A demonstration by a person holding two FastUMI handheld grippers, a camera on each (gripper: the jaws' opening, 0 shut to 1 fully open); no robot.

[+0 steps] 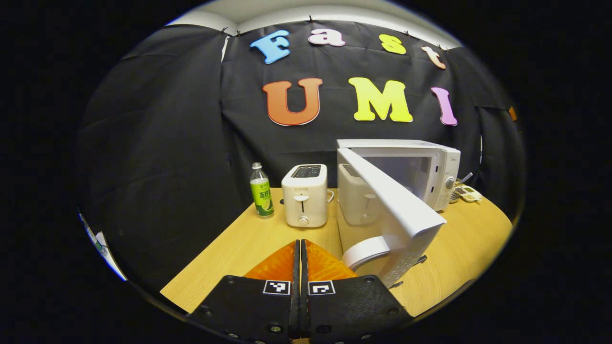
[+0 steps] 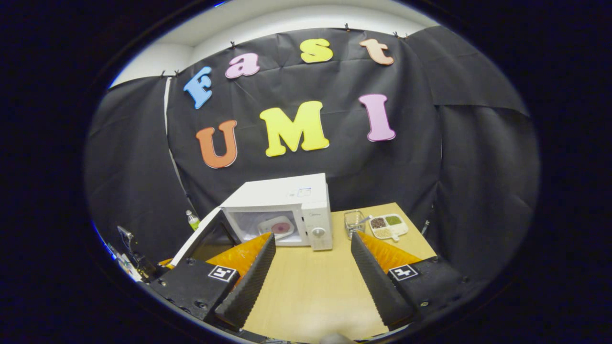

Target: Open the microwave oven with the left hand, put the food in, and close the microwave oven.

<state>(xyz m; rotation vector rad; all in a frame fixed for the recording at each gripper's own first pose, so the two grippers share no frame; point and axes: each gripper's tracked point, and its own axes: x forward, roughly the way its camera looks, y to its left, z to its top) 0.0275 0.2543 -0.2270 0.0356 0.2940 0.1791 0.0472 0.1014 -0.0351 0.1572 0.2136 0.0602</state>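
1. The microwave [image 2: 282,215] stands at the back of the table with its door [image 1: 394,205] swung open. In the right gripper view a plate of food [image 2: 277,227] sits inside the cavity, at about 11 o'clock from the right gripper [image 2: 313,260].
2. At 1 o'clock from the right gripper, a divided tray [image 2: 389,226] holds dark, green and pale portions in separate compartments. Just to its left stands a small wire basket [image 2: 354,221]; what is in it cannot be made out.
3. The table [image 2: 311,286] is light wood. Black cloth [image 1: 158,143] hangs on the booth's walls behind it, with a strip of white wall above.
4. In the left gripper view the open door reaches toward the camera at 1 o'clock from the left gripper [image 1: 300,248], its glass reflecting the toaster [image 1: 305,195].
5. The toaster stands at 12 o'clock, just left of the door. A bottle with a green label [image 1: 261,190] stands upright at 11 o'clock, a little apart from the toaster.
6. The left gripper's jaws are pressed together with nothing between them, above the table's near edge.
7. The right gripper's jaws are spread wide and empty, with bare tabletop between them.
8. At 9 o'clock in the right gripper view, the left gripper and some cabling sit low beside the open door.
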